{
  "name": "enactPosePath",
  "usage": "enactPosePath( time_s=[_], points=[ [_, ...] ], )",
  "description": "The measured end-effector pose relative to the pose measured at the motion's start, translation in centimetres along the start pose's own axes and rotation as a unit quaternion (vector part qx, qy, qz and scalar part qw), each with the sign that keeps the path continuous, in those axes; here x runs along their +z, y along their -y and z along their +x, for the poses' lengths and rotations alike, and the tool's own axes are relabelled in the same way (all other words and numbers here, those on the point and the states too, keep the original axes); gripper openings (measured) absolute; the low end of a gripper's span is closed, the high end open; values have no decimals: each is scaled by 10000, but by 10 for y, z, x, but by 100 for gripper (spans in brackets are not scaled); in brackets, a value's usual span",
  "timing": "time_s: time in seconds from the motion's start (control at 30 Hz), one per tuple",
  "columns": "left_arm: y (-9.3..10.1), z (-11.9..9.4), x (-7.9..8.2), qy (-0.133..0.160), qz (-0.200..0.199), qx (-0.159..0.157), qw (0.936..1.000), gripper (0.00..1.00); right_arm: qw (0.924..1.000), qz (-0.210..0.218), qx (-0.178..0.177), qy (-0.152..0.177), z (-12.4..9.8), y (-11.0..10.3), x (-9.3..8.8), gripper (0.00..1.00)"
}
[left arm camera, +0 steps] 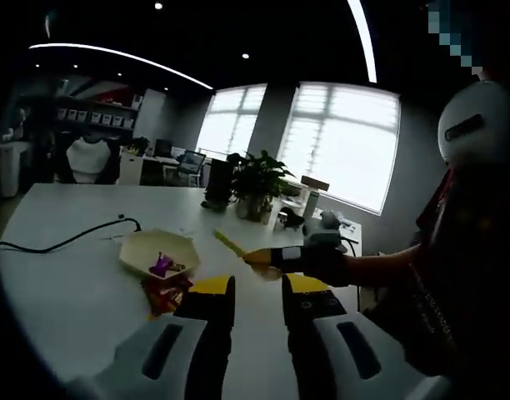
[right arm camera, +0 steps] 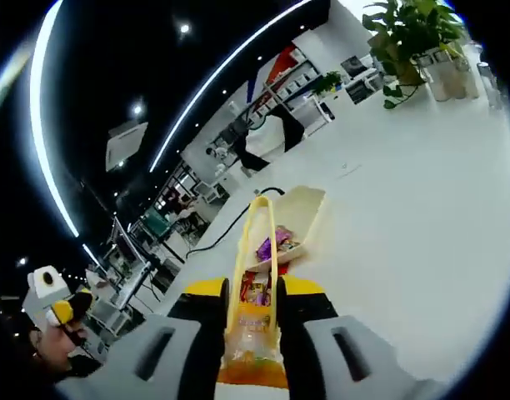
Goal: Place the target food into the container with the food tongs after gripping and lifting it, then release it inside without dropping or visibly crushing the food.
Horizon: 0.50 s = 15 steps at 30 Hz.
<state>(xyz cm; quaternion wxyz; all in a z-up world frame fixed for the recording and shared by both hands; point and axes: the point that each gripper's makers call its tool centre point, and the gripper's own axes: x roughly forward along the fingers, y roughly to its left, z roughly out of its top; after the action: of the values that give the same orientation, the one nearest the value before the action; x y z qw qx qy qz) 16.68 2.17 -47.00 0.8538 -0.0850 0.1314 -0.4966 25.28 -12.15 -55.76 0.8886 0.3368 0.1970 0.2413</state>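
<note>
A cream hexagonal container (left arm camera: pixel 147 247) sits on the white table (left arm camera: pixel 63 292) with a purple wrapped sweet (left arm camera: pixel 162 265) inside. Red snack packets (left arm camera: pixel 165 293) lie on the table against its near side. My left gripper (left arm camera: pixel 259 285) stands open above the table with nothing between its jaws. In the right gripper view, my right gripper (right arm camera: pixel 253 292) is shut on the handle end of yellow food tongs (right arm camera: pixel 259 225). Their tips reach over the container (right arm camera: pixel 305 208), near the purple sweet (right arm camera: pixel 266 247). A red packet (right arm camera: pixel 255 293) shows between the tong arms.
A black cable (left arm camera: pixel 72 240) runs across the table left of the container. Potted plants (left arm camera: pixel 257 179) stand at the table's far edge by the windows. The person holding the grippers is at the right of the left gripper view. Office desks and shelves lie beyond.
</note>
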Motion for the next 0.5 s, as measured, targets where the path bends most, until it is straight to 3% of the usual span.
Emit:
enactPosePath(
  time_s=[0.07, 0.17, 0.27, 0.33, 0.43, 0.5],
  points=[
    [4, 6, 2, 5, 36, -70, 10000, 23, 9959, 699, 495, 275, -8, -20, 15, 19],
    [8, 11, 3, 19, 73, -136, 9999, 23, 9860, 1321, 805, 621, -18, -30, 37, 18],
    [9, 15, 2, 15, 70, -211, 9998, 23, 9935, 728, 637, 596, -21, -27, 43, 18],
    [8, 19, 4, -19, 38, -264, 9996, 23, 9949, 402, 728, 577, -24, -33, 42, 18],
    [7, 26, 19, 0, 223, -296, 9993, 23, 9924, 355, 1054, 535, -28, -51, 39, 18],
    [11, 32, 38, 199, 356, -460, 9981, 23, 9883, 262, 1408, 526, -31, -71, 39, 18]
  ],
)
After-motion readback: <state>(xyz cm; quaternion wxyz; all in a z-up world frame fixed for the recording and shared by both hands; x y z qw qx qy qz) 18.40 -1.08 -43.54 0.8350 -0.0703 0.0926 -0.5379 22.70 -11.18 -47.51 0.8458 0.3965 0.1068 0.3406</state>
